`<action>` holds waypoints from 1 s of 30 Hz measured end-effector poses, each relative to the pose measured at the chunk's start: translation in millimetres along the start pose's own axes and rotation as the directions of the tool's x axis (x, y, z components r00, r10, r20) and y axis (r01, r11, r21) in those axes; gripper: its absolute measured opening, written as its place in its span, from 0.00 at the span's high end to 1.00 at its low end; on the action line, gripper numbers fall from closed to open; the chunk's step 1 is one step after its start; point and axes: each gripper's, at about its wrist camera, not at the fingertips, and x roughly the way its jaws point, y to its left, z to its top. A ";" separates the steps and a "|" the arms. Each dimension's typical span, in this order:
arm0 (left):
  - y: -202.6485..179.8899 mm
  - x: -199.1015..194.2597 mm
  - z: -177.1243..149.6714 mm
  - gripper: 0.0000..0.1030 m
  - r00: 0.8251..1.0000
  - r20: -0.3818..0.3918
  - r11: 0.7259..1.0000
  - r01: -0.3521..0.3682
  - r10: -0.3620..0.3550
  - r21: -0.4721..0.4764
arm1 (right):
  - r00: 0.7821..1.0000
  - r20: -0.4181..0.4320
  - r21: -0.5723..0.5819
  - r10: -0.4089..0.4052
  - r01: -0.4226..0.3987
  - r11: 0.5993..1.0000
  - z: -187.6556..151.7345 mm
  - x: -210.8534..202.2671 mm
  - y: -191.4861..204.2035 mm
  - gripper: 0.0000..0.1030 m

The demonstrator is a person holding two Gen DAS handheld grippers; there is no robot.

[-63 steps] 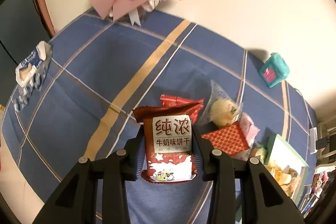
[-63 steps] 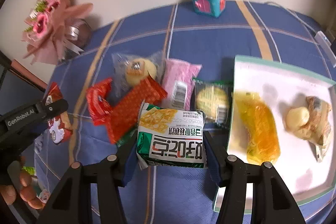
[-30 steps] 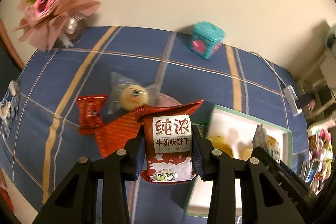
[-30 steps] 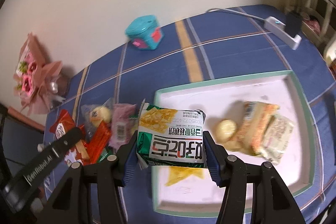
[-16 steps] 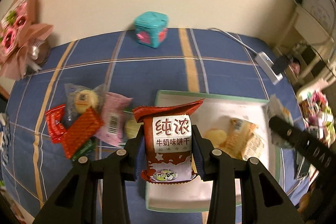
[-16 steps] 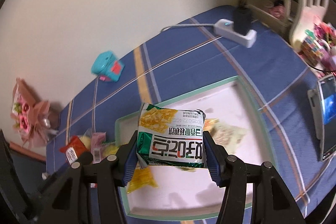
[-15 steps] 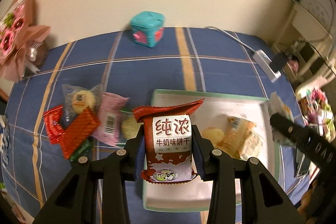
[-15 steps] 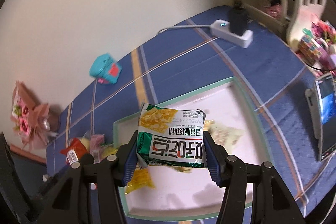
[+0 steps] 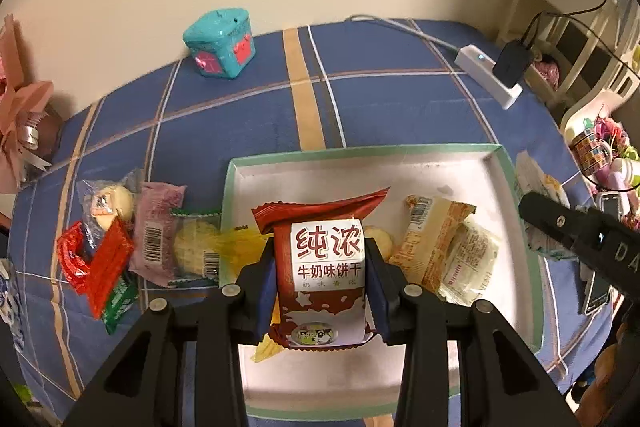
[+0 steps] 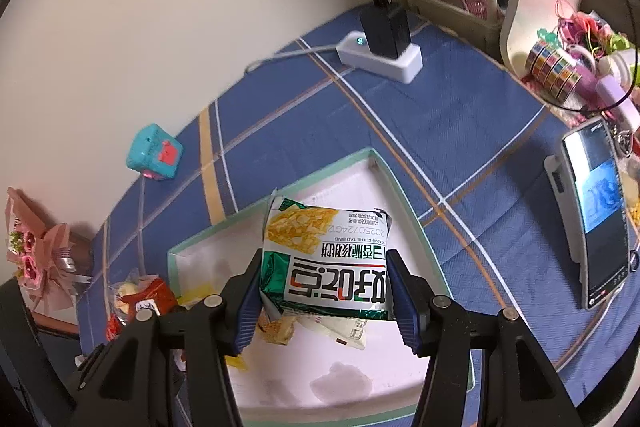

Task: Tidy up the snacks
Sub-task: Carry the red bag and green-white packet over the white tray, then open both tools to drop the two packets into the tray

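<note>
My left gripper (image 9: 324,279) is shut on a red milk-biscuit packet (image 9: 326,267), held over the white tray with a green rim (image 9: 360,150). My right gripper (image 10: 324,291) is shut on a green-and-white cracker packet (image 10: 325,263), held above the same tray (image 10: 280,193). Inside the tray lie an orange-and-white wrapped snack (image 9: 436,247), a clear-wrapped snack (image 9: 472,263), a round pastry (image 9: 380,241) and a yellow packet (image 9: 240,239). Left of the tray sits a pile of loose snacks (image 9: 132,231). The right gripper's black arm (image 9: 580,243) shows at the right edge of the left wrist view.
A blue plaid cloth (image 9: 380,103) covers the table. A teal cube toy (image 9: 220,43) stands at the back by the wall. A white power strip with a black plug (image 9: 492,75) and a pink bouquet (image 9: 20,131) stand at the edges. A phone on a stand (image 10: 596,207) is at right.
Both grippers have swung right from the loose snack pile to above the tray, each keeping its packet. The tray now fills the middle of both views.
</note>
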 end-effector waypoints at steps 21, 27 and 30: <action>9.1 3.0 3.2 0.57 1.000 -0.008 1.000 0.001 -0.001 -0.031 | 0.995 -0.075 0.009 -0.072 0.073 0.997 -11.5 25.8 -6.3 0.40; 11.7 -2.0 4.8 0.36 1.000 -0.009 0.999 -0.024 0.023 -0.039 | 0.990 -0.076 -0.009 -0.121 0.120 0.993 -14.7 24.2 -1.2 0.35; 14.0 -1.1 4.6 0.30 0.999 -0.019 0.998 -0.052 0.051 -0.044 | 0.989 -0.076 -0.026 -0.127 0.125 0.992 -16.9 21.5 3.7 0.33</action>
